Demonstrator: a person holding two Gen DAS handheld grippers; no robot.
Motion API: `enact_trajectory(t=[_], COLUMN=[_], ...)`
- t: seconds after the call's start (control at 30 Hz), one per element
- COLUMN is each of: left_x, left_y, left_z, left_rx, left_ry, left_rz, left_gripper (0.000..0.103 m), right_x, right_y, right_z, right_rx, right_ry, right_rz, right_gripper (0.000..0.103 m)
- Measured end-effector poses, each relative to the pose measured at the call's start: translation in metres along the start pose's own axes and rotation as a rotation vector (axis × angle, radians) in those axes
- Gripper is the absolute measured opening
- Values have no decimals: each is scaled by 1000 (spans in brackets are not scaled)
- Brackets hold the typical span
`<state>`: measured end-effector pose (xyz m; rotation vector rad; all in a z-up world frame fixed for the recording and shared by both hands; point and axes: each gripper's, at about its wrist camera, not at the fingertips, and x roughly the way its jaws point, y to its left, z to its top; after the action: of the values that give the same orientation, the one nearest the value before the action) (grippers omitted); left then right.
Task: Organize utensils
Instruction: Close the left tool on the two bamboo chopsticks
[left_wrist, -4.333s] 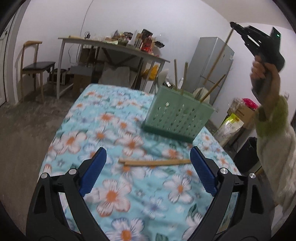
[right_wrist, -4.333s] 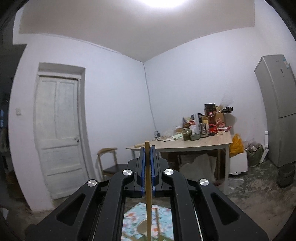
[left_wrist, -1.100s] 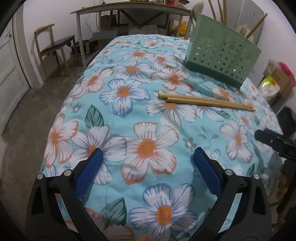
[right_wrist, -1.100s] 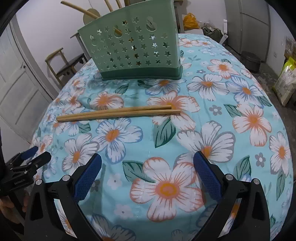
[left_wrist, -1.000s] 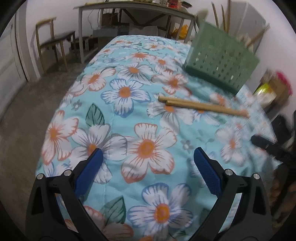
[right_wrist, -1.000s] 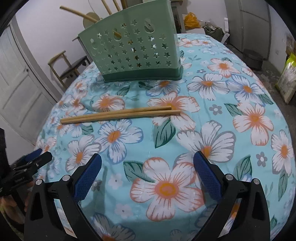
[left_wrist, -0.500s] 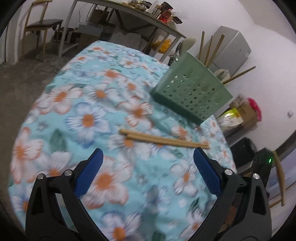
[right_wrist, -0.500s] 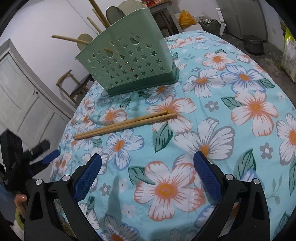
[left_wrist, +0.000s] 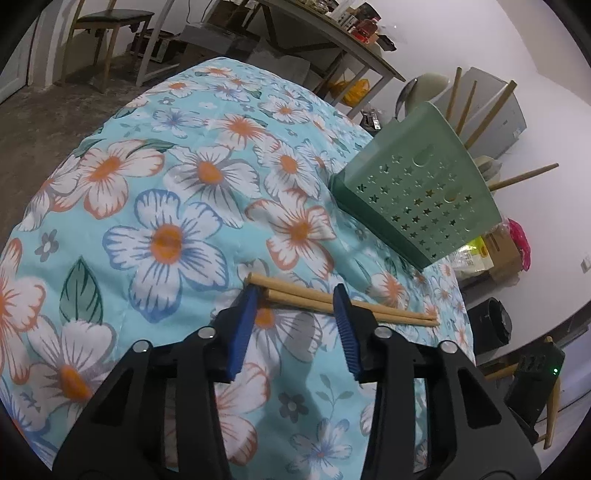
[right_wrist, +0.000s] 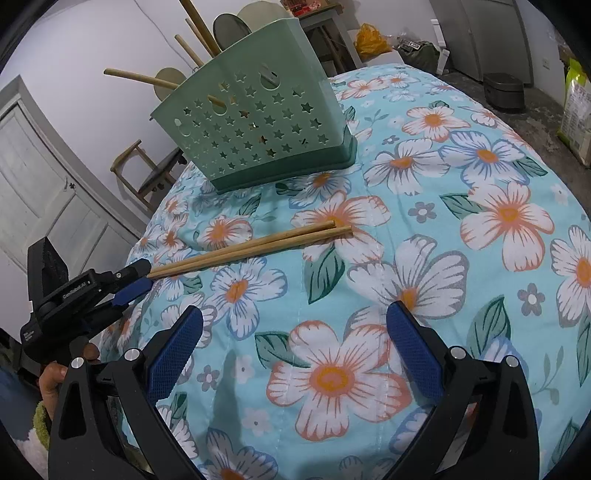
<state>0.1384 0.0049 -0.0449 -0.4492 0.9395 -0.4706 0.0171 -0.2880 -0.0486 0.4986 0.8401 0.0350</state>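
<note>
Two wooden chopsticks (left_wrist: 369, 308) lie side by side on the floral cloth in front of a green star-holed utensil basket (left_wrist: 417, 199). The basket holds several upright chopsticks and spoons. My left gripper (left_wrist: 295, 291) is down at the chopsticks' thick ends with its jaws closing. The sticks run across the gap and the pads are not pressing on them. The right wrist view shows the same chopsticks (right_wrist: 258, 243) with their ends between the left gripper's fingers (right_wrist: 133, 286), and the basket (right_wrist: 258, 122) behind. My right gripper (right_wrist: 295, 312) hovers open over the cloth, with nothing in it.
The flowered tablecloth (left_wrist: 166, 184) curves down at the table's edges. Beyond it are a cluttered wooden table (left_wrist: 332, 40), a chair (left_wrist: 107, 22), a grey fridge (left_wrist: 509, 110), boxes and bags on the floor, and a white door (right_wrist: 37, 184).
The left gripper has swung round and come in to the chopsticks' thick ends, and its jaws have narrowed from wide open. The right gripper has barely moved.
</note>
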Motion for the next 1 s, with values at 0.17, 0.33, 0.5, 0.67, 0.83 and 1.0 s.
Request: enact_trajectory(t=[0.17,0.33,0.5,0.67,0.83,1.0], left_x=[-1,-9,-25,-43,-55,-69], left_y=[3,1,-7,-6,0,-5], left_z=[-1,-5,-12,-25,-39,-47], left_rx=[0,18,52,79,108,196], left_ry=[-9,-24,-18,25,76,34], left_rz=[21,1,-26,-28,-26,2], left_gripper=[16,14,12,11,7,8], right_x=[0,0,-1,-2,-2,-2], right_y=[1,1,-2,-6,-8,-8], right_z=[0,0,1,3,4,4], right_rx=[1,3,15,49,60,68], right_ry=[0,0,4,9,12,15], right_rz=[0,1,12,38,46,48], right_gripper=[97,97,97,97,97,97])
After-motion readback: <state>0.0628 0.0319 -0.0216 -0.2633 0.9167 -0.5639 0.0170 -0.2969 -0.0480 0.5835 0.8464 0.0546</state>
